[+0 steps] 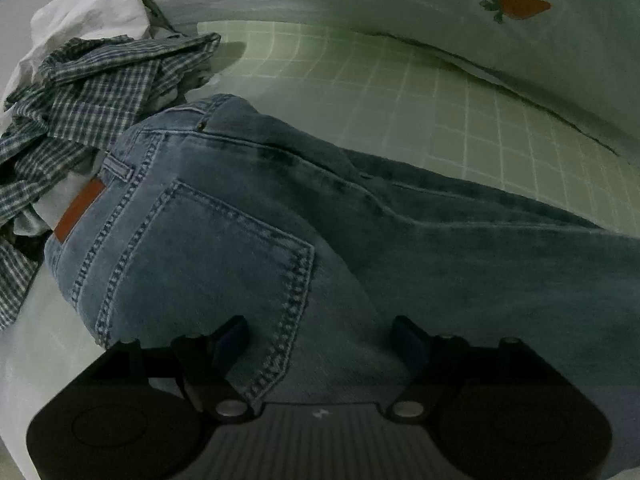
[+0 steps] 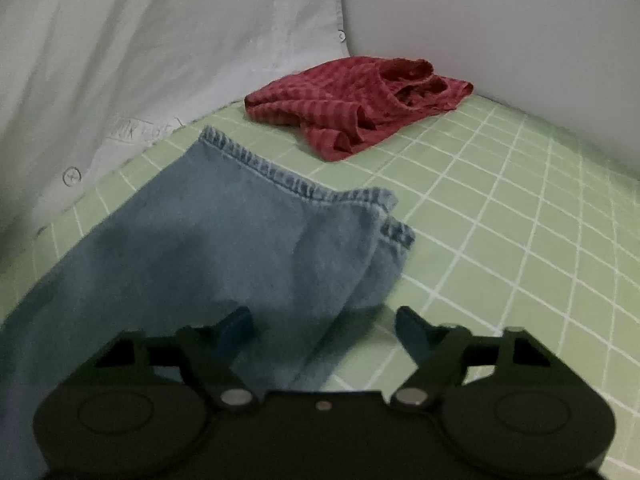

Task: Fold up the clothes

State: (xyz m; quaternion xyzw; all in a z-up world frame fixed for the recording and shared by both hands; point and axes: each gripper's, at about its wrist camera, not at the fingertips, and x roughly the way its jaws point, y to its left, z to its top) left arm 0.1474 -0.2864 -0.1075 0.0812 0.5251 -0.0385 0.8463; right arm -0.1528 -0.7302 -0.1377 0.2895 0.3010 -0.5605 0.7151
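A pair of blue jeans (image 1: 248, 216) lies on the green checked sheet (image 1: 360, 80), folded lengthwise with a back pocket facing up. My left gripper (image 1: 320, 332) is open just above the seat and pocket, holding nothing. In the right wrist view the leg ends of the jeans (image 2: 248, 240) lie flat with the hems (image 2: 304, 188) at the far end. My right gripper (image 2: 324, 326) is open over the right edge of the legs, holding nothing.
A crumpled blue plaid shirt (image 1: 92, 92) and a white garment (image 1: 84, 12) lie left of the jeans' waist. A red striped garment (image 2: 360, 104) lies beyond the hems. A white carrot-print pillow (image 1: 440, 4) borders the sheet; it also shows in the right wrist view (image 2: 180, 48).
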